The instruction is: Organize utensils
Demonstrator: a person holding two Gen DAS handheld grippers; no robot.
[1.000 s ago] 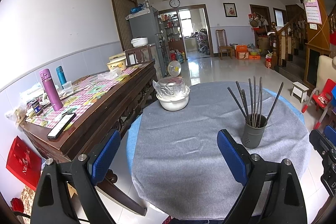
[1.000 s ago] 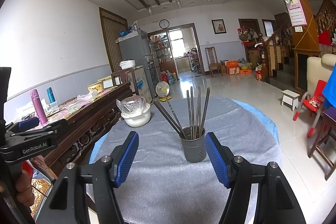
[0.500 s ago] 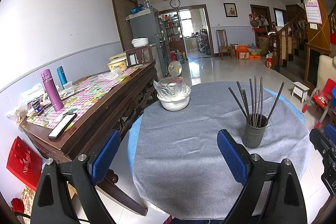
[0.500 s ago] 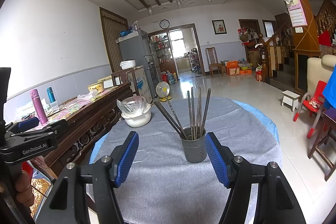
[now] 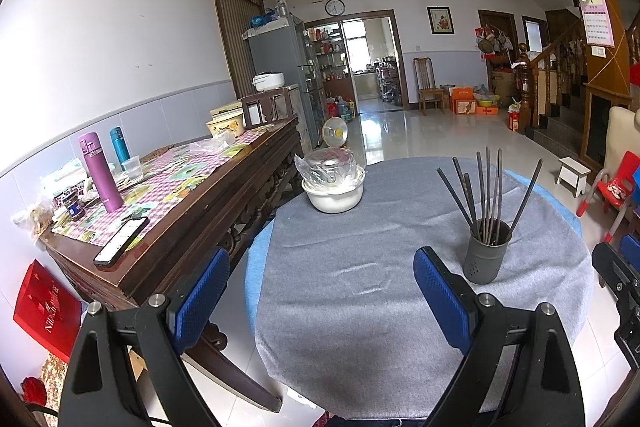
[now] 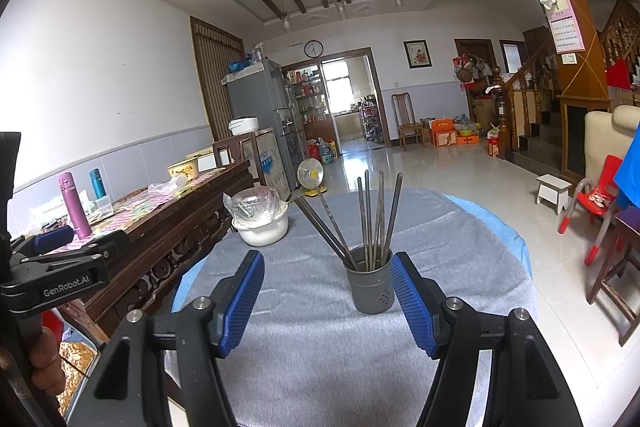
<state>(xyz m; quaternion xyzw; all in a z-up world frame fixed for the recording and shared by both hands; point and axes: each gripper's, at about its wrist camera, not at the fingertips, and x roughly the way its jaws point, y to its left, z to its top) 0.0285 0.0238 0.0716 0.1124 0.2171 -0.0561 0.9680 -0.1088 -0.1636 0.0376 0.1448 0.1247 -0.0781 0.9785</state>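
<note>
Nothing has moved: chopsticks (image 6: 370, 223) stand in the holder (image 6: 370, 285), just ahead between the spread right tongs (image 6: 326, 303); left tongs (image 5: 320, 301) also spread, empty.

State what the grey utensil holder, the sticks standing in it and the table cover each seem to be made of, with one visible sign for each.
Utensil holder: probably matte grey metal or plastic; smooth wall with small punched holes.
Sticks: likely metal chopsticks; thin, straight, dull grey sheen.
Table cover: grey woven or felt-like cloth; soft creases, no shine.
</note>
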